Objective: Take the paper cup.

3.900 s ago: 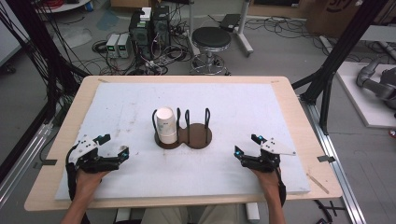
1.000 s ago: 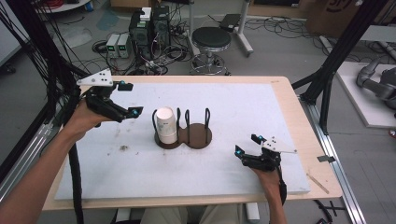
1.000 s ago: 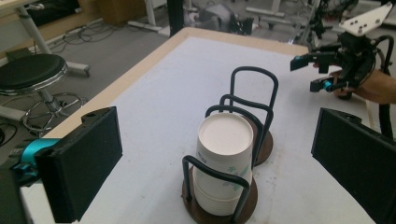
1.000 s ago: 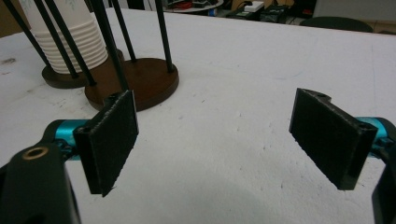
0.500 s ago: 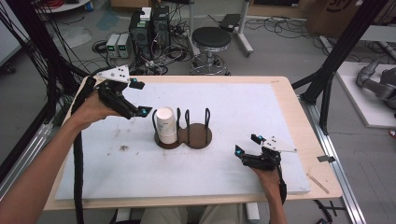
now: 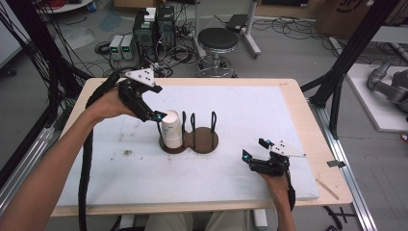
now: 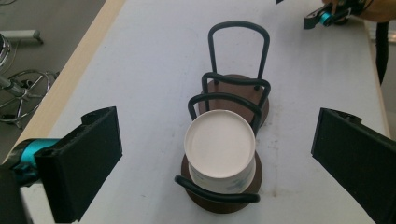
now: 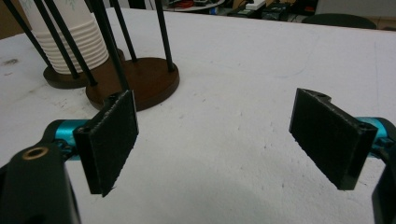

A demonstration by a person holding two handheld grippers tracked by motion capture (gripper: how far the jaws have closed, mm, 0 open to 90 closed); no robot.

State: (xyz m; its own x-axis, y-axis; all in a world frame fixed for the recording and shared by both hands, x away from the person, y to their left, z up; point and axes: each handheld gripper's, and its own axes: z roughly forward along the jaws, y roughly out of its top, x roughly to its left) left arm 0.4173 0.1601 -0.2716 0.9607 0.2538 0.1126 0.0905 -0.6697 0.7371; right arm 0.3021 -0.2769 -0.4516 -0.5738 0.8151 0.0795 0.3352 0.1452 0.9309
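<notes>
A stack of white paper cups (image 6: 172,127) stands upside down in the left bay of a brown two-bay wire holder (image 6: 206,140). My left gripper (image 6: 153,113) hovers open just above and to the left of the stack. In the left gripper view the cups (image 7: 220,149) lie between the wide-apart jaws, and the empty bay of the holder (image 7: 263,103) lies beyond. My right gripper (image 6: 254,148) rests open near the table's front right, nothing in it. From the right gripper view the cups (image 8: 65,32) and the holder (image 8: 140,79) stand well ahead at left.
A white mat (image 6: 250,103) covers the wooden table (image 6: 298,103). A few dark specks (image 6: 127,152) mark the mat at front left. Behind the table stand a stool (image 6: 219,41) and electronics boxes (image 6: 154,24) with cables on the floor.
My left gripper has risen from the table's front left and swung right toward the cup stack, now close over it. The right gripper has stayed in place.
</notes>
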